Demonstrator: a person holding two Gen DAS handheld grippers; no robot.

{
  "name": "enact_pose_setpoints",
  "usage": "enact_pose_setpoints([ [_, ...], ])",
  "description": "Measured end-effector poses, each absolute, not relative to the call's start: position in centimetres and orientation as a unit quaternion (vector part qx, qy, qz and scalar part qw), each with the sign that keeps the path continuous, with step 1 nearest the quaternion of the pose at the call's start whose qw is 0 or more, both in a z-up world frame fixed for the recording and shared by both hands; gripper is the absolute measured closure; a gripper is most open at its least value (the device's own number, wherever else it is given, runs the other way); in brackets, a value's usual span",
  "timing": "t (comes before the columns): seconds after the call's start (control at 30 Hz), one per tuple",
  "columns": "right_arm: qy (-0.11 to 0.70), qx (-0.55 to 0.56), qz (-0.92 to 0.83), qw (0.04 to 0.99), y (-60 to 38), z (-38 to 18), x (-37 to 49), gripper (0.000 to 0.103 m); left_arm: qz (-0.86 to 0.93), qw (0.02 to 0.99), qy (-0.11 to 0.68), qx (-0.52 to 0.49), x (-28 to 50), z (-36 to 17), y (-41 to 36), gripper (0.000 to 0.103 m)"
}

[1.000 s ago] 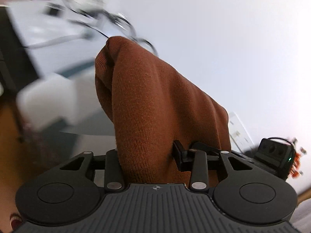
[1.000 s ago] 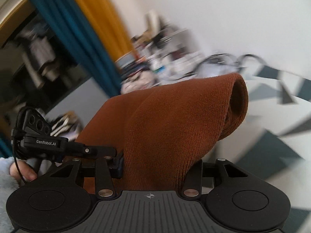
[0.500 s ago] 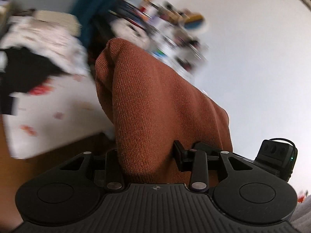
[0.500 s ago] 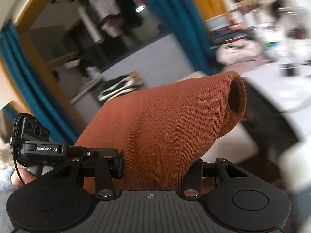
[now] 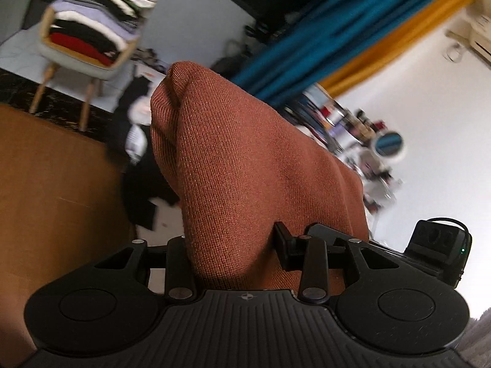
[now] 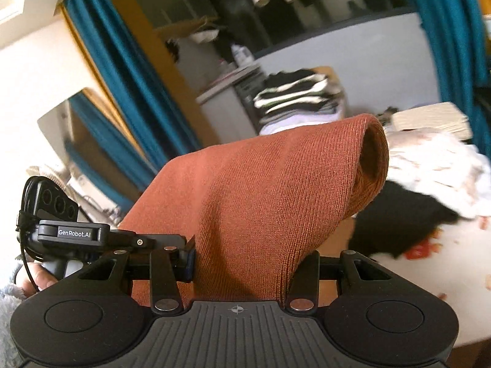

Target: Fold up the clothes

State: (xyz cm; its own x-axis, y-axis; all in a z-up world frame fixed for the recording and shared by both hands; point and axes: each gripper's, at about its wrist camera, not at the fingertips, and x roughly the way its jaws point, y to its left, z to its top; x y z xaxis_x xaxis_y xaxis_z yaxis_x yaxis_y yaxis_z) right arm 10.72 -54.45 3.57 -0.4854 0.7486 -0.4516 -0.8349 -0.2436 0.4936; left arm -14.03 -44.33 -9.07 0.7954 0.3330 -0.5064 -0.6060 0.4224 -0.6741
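Observation:
A rust-brown knit garment [image 5: 245, 178] fills the middle of the left wrist view and drapes over my left gripper [image 5: 236, 251], which is shut on it; the fingertips are hidden under the cloth. The same brown garment [image 6: 264, 202] hangs over my right gripper [image 6: 245, 260], shut on it as well, with a rolled fold at the upper right. The other gripper's body [image 6: 73, 233] shows at the left of the right wrist view, and the right one [image 5: 438, 245] at the right of the left wrist view. The garment is held up in the air between both.
A chair [image 5: 76, 52] carries a stack of folded clothes [image 5: 101, 15]; the same stack [image 6: 297, 98] shows in the right wrist view. Loose black and white clothes [image 6: 429, 178] lie on a white surface. Blue curtains [image 5: 322, 43] and a wooden floor [image 5: 55, 190] are behind.
Both grippers have swung round with the brown garment still held; the background went from a white wall and cluttered desk to the chair with stacked clothes and the curtains. The grip is unchanged.

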Motion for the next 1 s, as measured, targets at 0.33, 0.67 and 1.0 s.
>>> enact_pose_setpoints([
  [0.33,0.361,-0.067,0.801,0.472,-38.5,1.3,7.8,0.062,0.314,0.814,0.150,-0.466,-16.3,-10.4,-28.0,0.064],
  [0.67,0.366,-0.055,0.797,0.477,-18.8,2.2,8.6,0.062,0.317,0.820,0.147,-0.454,-16.4,-8.0,-12.3,0.064],
  [1.0,0.352,-0.076,0.798,0.484,-4.1,2.2,5.7,0.062,0.305,0.825,0.126,-0.459,-18.6,-8.9,-1.1,0.064],
])
